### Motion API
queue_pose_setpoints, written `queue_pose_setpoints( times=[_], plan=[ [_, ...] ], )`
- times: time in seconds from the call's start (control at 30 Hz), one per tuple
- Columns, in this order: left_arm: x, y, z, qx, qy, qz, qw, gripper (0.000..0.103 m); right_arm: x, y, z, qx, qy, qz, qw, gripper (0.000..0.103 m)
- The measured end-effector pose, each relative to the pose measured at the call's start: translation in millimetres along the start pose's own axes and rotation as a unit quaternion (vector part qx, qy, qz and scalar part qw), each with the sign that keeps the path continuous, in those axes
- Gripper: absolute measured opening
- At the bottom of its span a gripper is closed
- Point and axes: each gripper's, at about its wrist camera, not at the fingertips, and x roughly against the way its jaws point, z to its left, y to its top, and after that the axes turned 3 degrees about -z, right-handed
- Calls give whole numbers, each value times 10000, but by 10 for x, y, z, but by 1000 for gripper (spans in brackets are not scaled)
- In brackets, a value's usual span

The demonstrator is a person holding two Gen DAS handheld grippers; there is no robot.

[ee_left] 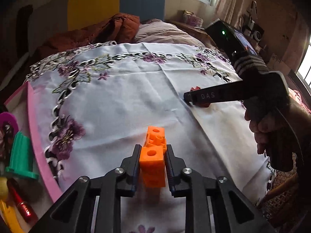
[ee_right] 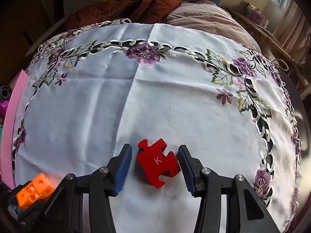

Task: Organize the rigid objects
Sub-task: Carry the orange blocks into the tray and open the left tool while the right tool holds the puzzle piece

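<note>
bright orange holed plastic block (ee_left: 153, 163) | red puzzle-piece tile (ee_right: 158, 162), white letter K | white tablecloth (ee_right: 97, 106), purple embroidered flowers | pink tray rim (ee_left: 37, 141)

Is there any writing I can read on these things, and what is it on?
"K": white letter on the red puzzle piece, between the right gripper's open fingers.
"DAS": on the side of the right gripper's finger, seen from the left wrist; fainter marks beside it are too blurred to read.
Orange block: no writing, only holes.
</note>
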Motion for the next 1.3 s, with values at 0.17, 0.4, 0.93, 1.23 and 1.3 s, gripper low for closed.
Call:
queue_pose_setpoints(
  times=[0.17, 0.4, 0.93, 1.23, 1.3],
  plan=[
    [273, 11, 88, 108, 148, -265, 9995, 23, 10, -5, -45, -101, 67, 9, 9999, 51],
    [679, 29, 160, 136, 332, -662, 9972, 23, 17, -14, 0, 85, -50, -66, 9999, 50],
    [1084, -70, 491, 577, 569, -957, 9921, 23, 33, -14, 8, 154, -79, -138, 9998, 50],
    [1237, -198, 770, 956, 659, -1011, 9881, 23, 40, -14, 23, 271, -129, -191, 9994, 49],
    [1320, -235, 869, 1068, 684, -1070, 9861, 23, 41, -17, 26, 299, -144, -202, 9992, 49]
  ],
)
